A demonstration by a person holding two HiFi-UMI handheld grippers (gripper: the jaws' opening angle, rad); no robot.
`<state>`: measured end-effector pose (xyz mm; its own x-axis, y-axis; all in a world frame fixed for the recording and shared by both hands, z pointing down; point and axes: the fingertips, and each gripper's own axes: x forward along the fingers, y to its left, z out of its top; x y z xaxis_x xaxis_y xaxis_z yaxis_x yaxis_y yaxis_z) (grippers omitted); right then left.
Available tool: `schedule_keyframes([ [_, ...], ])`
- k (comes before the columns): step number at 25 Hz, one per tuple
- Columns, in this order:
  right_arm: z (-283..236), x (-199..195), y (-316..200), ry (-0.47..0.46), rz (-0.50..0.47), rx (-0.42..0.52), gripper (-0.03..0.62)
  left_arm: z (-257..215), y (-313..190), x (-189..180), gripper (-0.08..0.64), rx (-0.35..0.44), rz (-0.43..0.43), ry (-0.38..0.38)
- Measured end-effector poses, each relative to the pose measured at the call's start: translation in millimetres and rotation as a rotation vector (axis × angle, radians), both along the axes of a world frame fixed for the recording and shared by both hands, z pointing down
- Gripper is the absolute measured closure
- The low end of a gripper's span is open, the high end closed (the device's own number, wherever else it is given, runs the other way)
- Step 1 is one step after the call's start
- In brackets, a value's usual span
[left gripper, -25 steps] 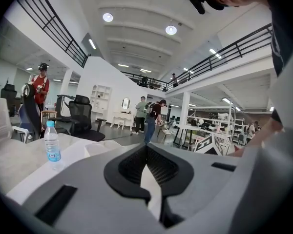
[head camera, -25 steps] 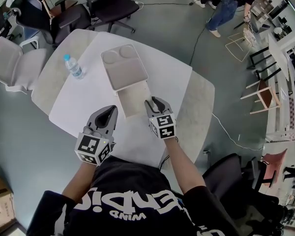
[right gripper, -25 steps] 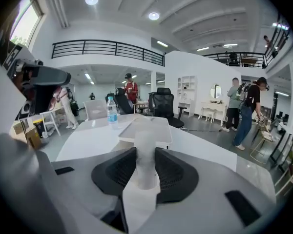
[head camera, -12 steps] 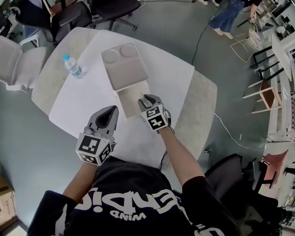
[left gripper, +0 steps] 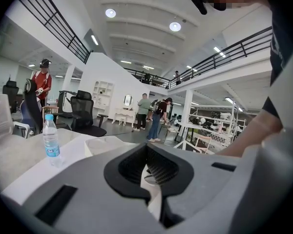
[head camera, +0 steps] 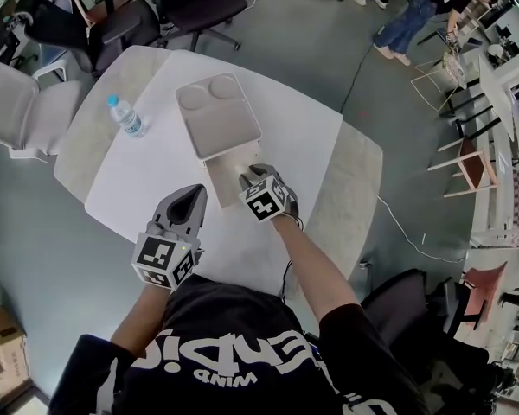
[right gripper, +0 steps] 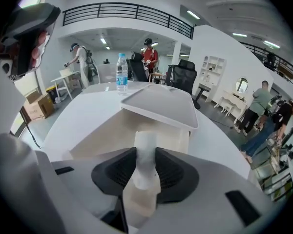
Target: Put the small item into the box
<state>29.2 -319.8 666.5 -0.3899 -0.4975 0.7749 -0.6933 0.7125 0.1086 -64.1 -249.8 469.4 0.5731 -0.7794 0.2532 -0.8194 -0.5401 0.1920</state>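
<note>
Holding the item (right gripper: 145, 152) clenched in the right claw (right gripper: 145, 179) over the open box (right gripper: 102, 128) on the surface (head camera: 147, 180), with the left claw (left gripper: 154, 179) closed on nothing, back by the body: placing step, likely calling next for a short dip inside and then letting go.

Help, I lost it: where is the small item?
Right gripper view, centre: the small item is clamped in the right tool, over the near end of the box.
</note>
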Motion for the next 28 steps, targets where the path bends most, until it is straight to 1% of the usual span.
schedule_keyframes([
  [6, 4.5, -0.5, -1.6, 0.02, -0.002, -0.033, 0.449, -0.8, -2.8, 2.8, 0.552, -0.001, 0.006, 0.007],
  [14, 4.3, -1.4, -2.5, 0.003, 0.021, -0.054, 0.443, 0.2, -0.5, -1.0, 0.551, -0.011, -0.001, 0.023],
  [20, -2.3, 2.1, -1.9, -0.027, 0.05, -0.06, 0.443, -2.5, 1.7, -2.3, 0.552, -0.008, -0.009, 0.03],
  [25, -23.3, 5.1, -0.6, -0.082, 0.085, -0.011, 0.443, -4.4, 3.2, -4.2, 0.551, 0.003, -0.012, 0.034],
  [28, -45.5, 5.9, -0.3, -0.146, 0.104, 0.028, 0.445, -6.6, 4.8, -1.8, 0.552, 0.005, -0.005, 0.036],
])
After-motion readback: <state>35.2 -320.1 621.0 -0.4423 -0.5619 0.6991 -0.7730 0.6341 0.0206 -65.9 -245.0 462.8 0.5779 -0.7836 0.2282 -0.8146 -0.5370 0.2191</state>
